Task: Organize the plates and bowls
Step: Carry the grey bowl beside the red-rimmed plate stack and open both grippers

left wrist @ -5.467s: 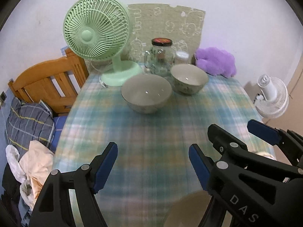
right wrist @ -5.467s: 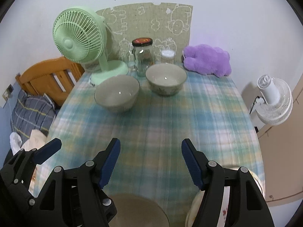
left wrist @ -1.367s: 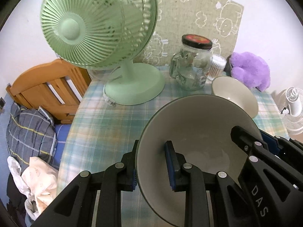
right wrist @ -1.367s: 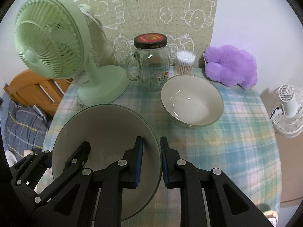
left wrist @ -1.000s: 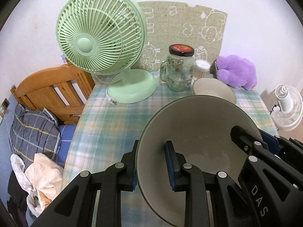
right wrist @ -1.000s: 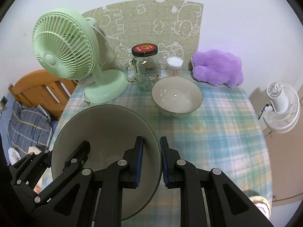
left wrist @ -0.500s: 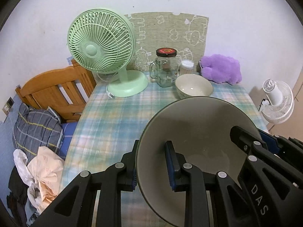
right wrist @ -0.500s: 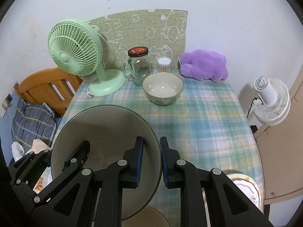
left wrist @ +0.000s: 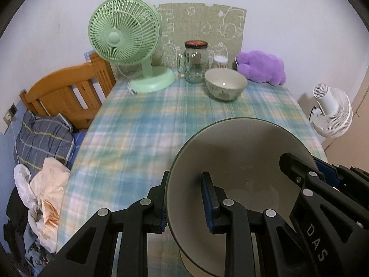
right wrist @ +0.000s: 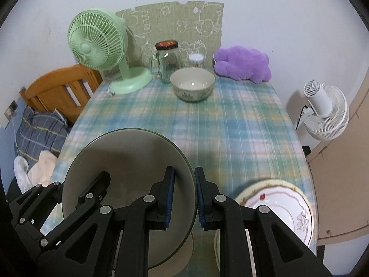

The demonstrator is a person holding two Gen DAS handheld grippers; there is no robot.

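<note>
A large grey bowl (left wrist: 242, 161) (right wrist: 129, 157) hangs tilted above the near part of the checked table (left wrist: 138, 127). My left gripper (left wrist: 185, 184) is shut on its left rim, and my right gripper (right wrist: 184, 177) is shut on its right rim. Each gripper also shows in the other's view, across the bowl. A second, patterned bowl (left wrist: 225, 87) (right wrist: 192, 87) stands at the far end of the table. A white flowered plate (right wrist: 276, 203) lies at the near right edge. Under the held bowl a beige dish (right wrist: 184, 256) shows only in part.
At the far end stand a green fan (left wrist: 124, 37), a glass jar (left wrist: 196, 62), a tub of cotton swabs (left wrist: 220, 61) and a purple plush (left wrist: 263, 68). A wooden bed frame (left wrist: 64, 92) and clothes lie left of the table. A white fan (left wrist: 332, 115) stands to the right.
Both grippers have drawn back toward the table's near edge with the grey bowl held between them. The far objects look smaller, and the flowered plate has come into view.
</note>
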